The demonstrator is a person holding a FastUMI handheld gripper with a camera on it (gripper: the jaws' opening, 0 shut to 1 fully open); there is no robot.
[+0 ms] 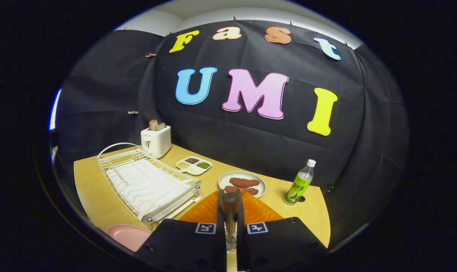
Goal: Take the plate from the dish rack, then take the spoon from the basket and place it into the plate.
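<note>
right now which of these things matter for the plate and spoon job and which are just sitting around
Job:
- spoon, gripped between the gripper fingers
- pink plate, on the table beside the dish rack
- orange basket, under the fingers

Lying about:
- toaster
- sectioned dish
- plate of food
- bottle

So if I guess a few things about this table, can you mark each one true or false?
1. The gripper is shut on the spoon, handle up between its fingers. True.
2. The pink plate stands in the dish rack. False: it lies on the table beside the rack.
3. The toaster has bread in it. True.
4. The green bottle lies on its side. False: it stands upright.
5. The orange basket is just beyond the fingers. True.
</note>
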